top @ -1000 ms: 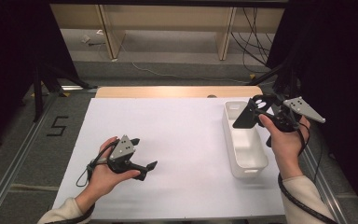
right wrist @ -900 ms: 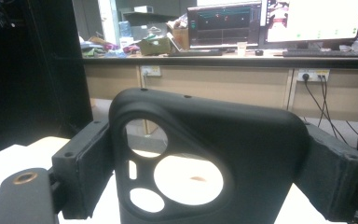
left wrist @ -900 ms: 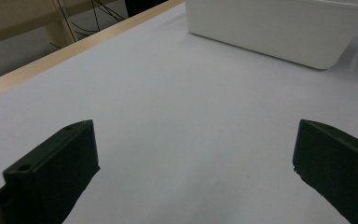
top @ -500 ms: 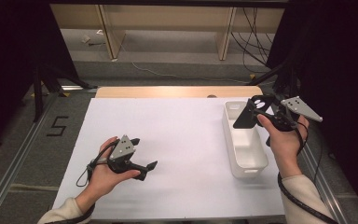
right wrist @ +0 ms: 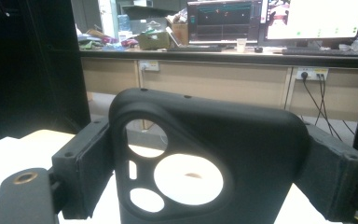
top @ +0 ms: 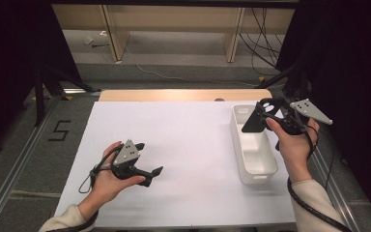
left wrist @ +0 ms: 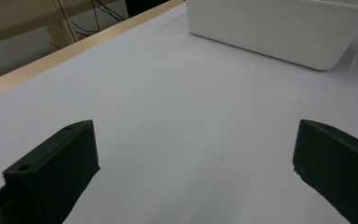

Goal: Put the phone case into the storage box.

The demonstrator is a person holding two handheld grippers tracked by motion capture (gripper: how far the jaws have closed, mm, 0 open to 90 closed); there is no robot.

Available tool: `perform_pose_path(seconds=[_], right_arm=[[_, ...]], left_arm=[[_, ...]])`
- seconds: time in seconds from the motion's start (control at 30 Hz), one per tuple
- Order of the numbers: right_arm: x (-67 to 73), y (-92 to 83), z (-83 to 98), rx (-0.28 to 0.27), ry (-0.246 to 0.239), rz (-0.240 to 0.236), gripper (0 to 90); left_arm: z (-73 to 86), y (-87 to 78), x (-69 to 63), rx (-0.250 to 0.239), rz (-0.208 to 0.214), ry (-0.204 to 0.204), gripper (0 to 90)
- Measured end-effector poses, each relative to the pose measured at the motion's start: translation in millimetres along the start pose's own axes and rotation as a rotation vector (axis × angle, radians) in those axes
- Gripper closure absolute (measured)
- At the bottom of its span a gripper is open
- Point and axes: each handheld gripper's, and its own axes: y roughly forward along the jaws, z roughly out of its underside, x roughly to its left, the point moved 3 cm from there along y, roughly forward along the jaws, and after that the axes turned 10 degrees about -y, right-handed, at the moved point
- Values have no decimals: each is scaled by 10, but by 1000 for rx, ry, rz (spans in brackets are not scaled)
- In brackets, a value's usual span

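The right gripper point(top: 260, 117) has its fingers clamped on a black phone case point(right wrist: 200, 158) (camera cutouts visible), raised above the white bin point(top: 261, 169) at the counter's right edge. I judge the drop into the bin remains. The left gripper point(top: 147, 159) rests near the front edge, fingers apart and empty.

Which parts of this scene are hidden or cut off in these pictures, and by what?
- Black case, right gripper view: its lower end is cut off by the bottom edge; the right claw's pads cover its sides.
- White bin, high view: part of its far end is hidden behind the case and right hand.
- White bin, left gripper view: its top is cut off by the upper edge, so its inside is unseen.
- Left claw, left gripper view: jaw bases cut off by the bottom edge.
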Motion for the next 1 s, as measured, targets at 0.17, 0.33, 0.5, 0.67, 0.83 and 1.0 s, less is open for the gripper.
perform_pose_path(seconds=[0.17, 0.33, 0.5, 0.67, 0.83, 1.0], right_arm=[[-8, 14, -2, 2, 0, 0, 154], [-23, 24, -6, 3, -5, 2, 154], [-25, 57, 0, 6, -8, -2, 154], [-11, 87, 5, 13, -15, -7, 154], [-18, 102, 3, 16, -15, -5, 154], [-29, 123, 9, 25, -21, -2, 154]], left_arm=[[2, 3, -5, 2, 1, -1, 0], [0, 2, 0, 0, -2, -4, 0], [-1, 2, 3, 0, -2, -4, 0], [-1, 0, 6, -2, -2, -5, 0], [-1, 2, 7, 0, -3, -4, 0], [-2, 0, 10, 0, -4, -5, 0]])
